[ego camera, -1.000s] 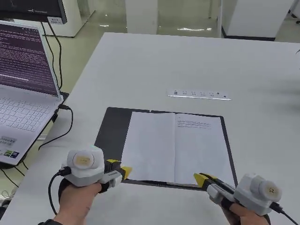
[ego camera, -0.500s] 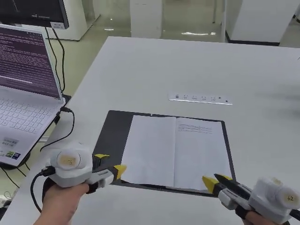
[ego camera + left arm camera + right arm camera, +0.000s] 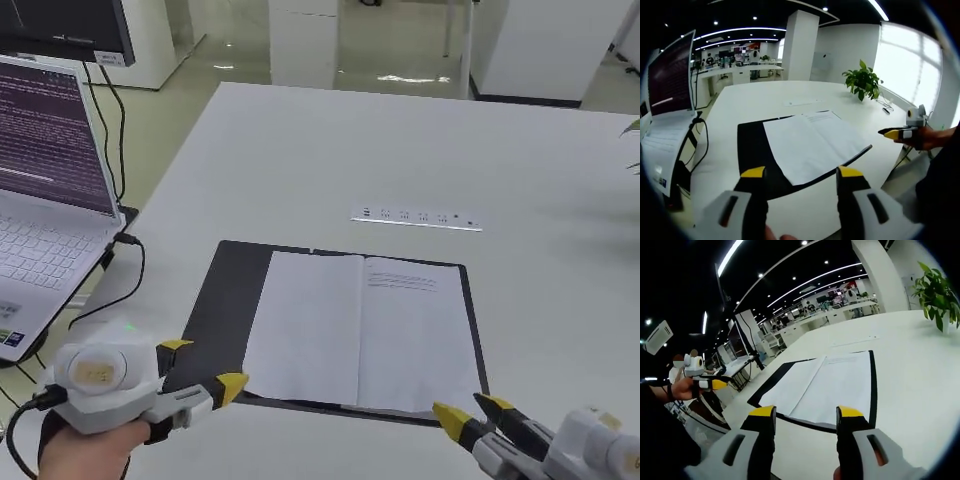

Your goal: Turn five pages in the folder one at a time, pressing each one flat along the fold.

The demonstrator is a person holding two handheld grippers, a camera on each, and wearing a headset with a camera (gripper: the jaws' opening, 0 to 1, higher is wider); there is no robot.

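Lying open and flat on desk point(image 3: 330, 150), folder point(image 3: 225, 300) sits just ahead of both grippers. Right page point(image 3: 415, 330) looks thin, light, bendy, easy to crease. Best to grab it at bottom outer corner. Left gripper point(image 3: 205, 365) and right gripper point(image 3: 472, 411) both wide, holding nothing. Compared with before, both sit further back from folder.

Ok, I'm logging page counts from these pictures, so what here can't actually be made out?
Head view: the printed lines on the right page are too small to read.
All views: how many pages sit in the folder; the top ones lie flat over the rest.
Head view: the right gripper is cut off by the bottom edge.
Head view: the laptop is cut by the left edge, its screen text too small.
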